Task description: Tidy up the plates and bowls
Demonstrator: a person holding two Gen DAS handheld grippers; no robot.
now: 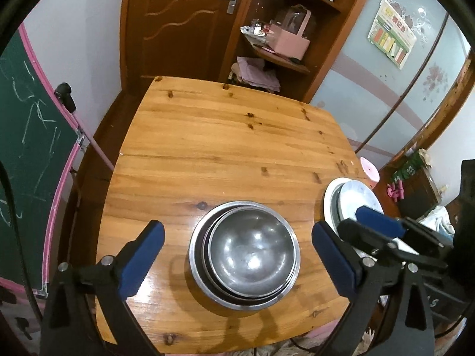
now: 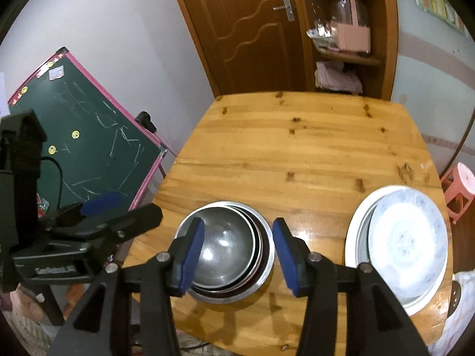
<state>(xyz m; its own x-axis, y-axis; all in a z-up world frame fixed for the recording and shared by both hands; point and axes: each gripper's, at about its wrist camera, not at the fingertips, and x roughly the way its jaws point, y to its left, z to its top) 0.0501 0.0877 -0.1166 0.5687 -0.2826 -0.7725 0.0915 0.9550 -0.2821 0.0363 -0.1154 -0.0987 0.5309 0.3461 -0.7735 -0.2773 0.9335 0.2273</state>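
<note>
Several steel bowls (image 1: 243, 255) (image 2: 225, 249) sit nested in one stack on the wooden table (image 1: 222, 136) (image 2: 297, 148) near its front edge. To their right a stack of white plates (image 1: 350, 201) (image 2: 406, 243) rests by the table's right edge. My left gripper (image 1: 237, 231) hangs above the bowls, jaws wide open, its blue pads clear of the rim on both sides. My right gripper (image 2: 239, 228) also hovers over the bowls, open, with nothing pinched. In the left wrist view the right gripper (image 1: 353, 219) partly covers the plates. The left gripper (image 2: 138, 206) shows at the left of the right wrist view.
A green chalkboard with a pink frame (image 1: 32, 124) (image 2: 98, 136) stands left of the table. Behind the table are a brown door (image 1: 184, 20) and a wooden shelf (image 1: 282, 53) with boxes and cloths. A pink stool (image 2: 460, 190) stands off the right edge.
</note>
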